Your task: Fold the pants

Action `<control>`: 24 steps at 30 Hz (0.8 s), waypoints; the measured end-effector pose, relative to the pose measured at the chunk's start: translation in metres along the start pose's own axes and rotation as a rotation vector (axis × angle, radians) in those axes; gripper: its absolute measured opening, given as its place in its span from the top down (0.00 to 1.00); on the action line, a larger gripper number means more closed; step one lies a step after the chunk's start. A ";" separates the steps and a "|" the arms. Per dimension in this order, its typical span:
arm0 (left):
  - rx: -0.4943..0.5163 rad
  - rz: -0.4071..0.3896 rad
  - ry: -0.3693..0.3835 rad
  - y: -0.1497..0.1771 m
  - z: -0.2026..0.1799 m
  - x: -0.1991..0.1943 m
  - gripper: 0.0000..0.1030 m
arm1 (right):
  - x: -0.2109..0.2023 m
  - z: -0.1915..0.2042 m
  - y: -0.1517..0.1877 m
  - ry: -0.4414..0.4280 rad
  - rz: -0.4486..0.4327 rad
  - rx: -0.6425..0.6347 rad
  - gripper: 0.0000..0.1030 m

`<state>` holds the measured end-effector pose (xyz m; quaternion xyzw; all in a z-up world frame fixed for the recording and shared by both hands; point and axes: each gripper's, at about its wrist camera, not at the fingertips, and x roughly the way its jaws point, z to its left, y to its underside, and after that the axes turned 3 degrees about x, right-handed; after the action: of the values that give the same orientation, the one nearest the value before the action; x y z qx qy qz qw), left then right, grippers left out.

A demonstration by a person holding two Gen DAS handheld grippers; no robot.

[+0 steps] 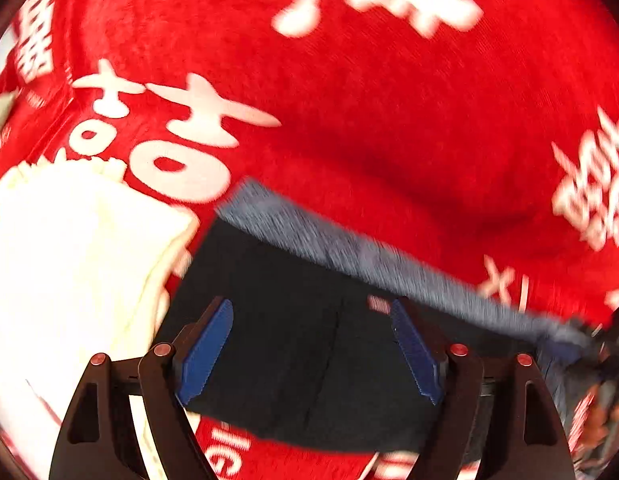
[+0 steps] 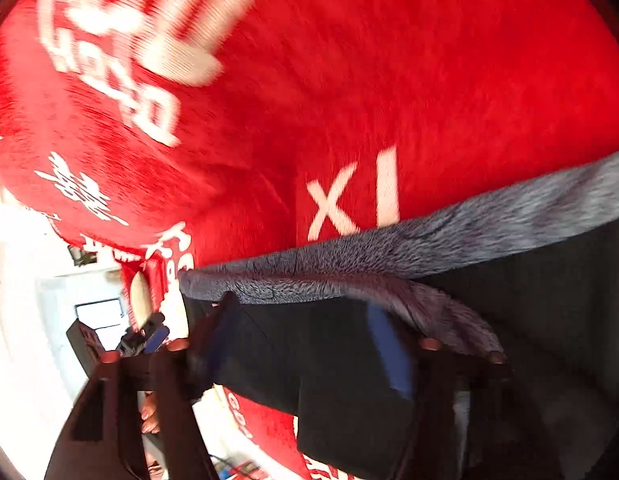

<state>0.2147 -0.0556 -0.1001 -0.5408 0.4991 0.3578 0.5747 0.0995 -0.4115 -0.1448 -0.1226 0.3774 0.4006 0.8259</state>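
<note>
The dark pants (image 1: 309, 344) with a grey fleece lining (image 1: 349, 248) lie on a red blanket (image 1: 369, 120) printed with white characters. In the left wrist view my left gripper (image 1: 313, 344) is open, its blue pads (image 1: 207, 352) wide apart over the black fabric, nothing between them gripped. In the right wrist view the pants (image 2: 509, 300) show their grey fleece edge (image 2: 389, 248). My right gripper (image 2: 305, 344) hovers at the fabric edge with jaws apart; the cloth drapes over its right finger (image 2: 393, 356), blurred.
A folded cream-white garment (image 1: 69, 260) lies on the blanket left of the pants. The other gripper and hand (image 2: 149, 340) show at the left in the right wrist view, past the blanket's edge, with a bright room behind.
</note>
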 end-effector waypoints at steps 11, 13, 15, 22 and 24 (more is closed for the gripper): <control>0.310 0.225 0.193 0.121 -0.144 0.010 0.21 | -0.101 -0.037 0.109 0.276 -0.132 -0.035 0.29; 0.369 0.227 0.211 0.135 -0.163 0.008 0.21 | -0.121 -0.056 0.142 0.319 -0.169 0.020 0.29; 0.411 0.231 0.239 0.147 -0.179 0.005 0.21 | -0.140 -0.074 0.172 0.359 -0.205 0.063 0.29; 0.527 0.215 0.283 0.185 -0.217 -0.011 0.21 | -0.200 -0.154 0.269 0.477 -0.338 0.282 0.29; 0.554 0.217 0.277 0.196 -0.221 -0.014 0.21 | -0.204 -0.169 0.290 0.481 -0.368 0.324 0.29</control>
<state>-0.0163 -0.2387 -0.1203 -0.3513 0.7057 0.1907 0.5850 -0.2884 -0.4249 -0.0841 -0.1467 0.5917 0.1392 0.7804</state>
